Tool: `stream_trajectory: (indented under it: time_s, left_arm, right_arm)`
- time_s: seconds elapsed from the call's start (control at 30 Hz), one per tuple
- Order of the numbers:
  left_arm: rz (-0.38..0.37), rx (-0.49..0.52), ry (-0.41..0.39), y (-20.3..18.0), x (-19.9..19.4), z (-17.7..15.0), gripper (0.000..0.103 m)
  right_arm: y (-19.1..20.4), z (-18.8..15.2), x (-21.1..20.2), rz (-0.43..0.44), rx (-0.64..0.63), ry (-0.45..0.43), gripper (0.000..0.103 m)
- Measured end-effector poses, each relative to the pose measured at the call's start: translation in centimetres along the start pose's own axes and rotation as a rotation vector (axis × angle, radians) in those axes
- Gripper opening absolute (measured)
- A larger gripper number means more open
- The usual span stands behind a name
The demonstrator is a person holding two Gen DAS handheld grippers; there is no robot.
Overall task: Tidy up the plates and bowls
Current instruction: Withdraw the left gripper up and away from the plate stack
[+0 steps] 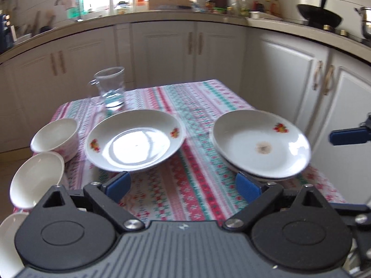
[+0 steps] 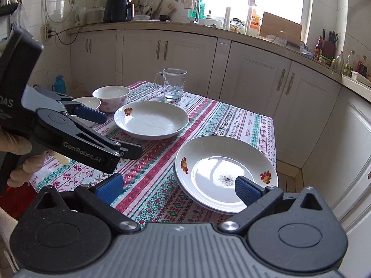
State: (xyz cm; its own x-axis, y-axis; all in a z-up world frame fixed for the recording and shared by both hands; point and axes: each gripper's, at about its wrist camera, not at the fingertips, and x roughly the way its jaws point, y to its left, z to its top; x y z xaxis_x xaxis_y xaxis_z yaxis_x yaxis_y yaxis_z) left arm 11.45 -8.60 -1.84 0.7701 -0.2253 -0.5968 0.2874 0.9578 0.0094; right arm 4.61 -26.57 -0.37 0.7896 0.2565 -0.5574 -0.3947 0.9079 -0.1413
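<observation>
A single white plate [image 1: 134, 139] with flower prints lies mid-table, ahead and left of my left gripper [image 1: 183, 186], which is open and holds nothing. To the right sits a stack of two plates [image 1: 259, 143], its near rim just beyond the right finger. Three white bowls line the table's left edge: one [image 1: 55, 136], a second [image 1: 37, 178] and a third [image 1: 9, 236]. In the right wrist view my right gripper [image 2: 178, 188] is open; its right finger overlaps the near rim of the plate stack [image 2: 222, 171]. The left gripper [image 2: 118, 134] hovers left of the single plate [image 2: 150, 119].
A glass mug [image 1: 111, 88] stands at the far left of the patterned tablecloth [image 1: 185, 162]. White cabinets and a cluttered counter [image 1: 162, 16] ring the table. A gloved hand [image 2: 20, 159] holds the left gripper. The plate stack hangs near the table's right edge.
</observation>
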Motion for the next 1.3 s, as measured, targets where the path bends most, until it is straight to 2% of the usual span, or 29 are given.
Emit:
stream_trajectory:
  time_s: [0.1,0.17,0.37,0.63,0.8,1.0,1.3]
  left_arm:
    - [0.037,-0.030,-0.010,1.1,0.6,-0.6,0.097]
    - [0.064,-0.045,0.011,1.6,1.4,-0.8,0.097]
    - [0.069,-0.104,0.057,2.8,4.2,-1.0,0.097]
    - [0.070,-0.152,0.107,3.7,7.6,-1.5,0.097]
    - [0.101,-0.107,0.084,3.4,8.4,-1.7,0.103]
    - [0.104,-0.110,0.067,3.6,9.1,-1.4,0.103]
    - [0.126,-0.128,0.055,4.1,10.0,-0.8,0.103]
  right_arm:
    - [0.1,0.2,0.5,-0.005,-0.023,0.027,0.103]
    - [-0.1,0.3,0.9,-0.001,-0.031,0.045,0.103]
    - [-0.7,1.7,2.0,0.011,-0.068,0.078,0.103]
    - [-2.2,4.0,4.3,0.076,-0.112,0.107,0.103]
    - [-2.9,5.2,6.6,0.106,-0.146,0.134,0.103]
    - [-3.4,6.7,9.7,0.152,-0.187,0.161,0.103]
    - [-3.8,10.3,15.3,0.274,-0.270,0.180,0.103]
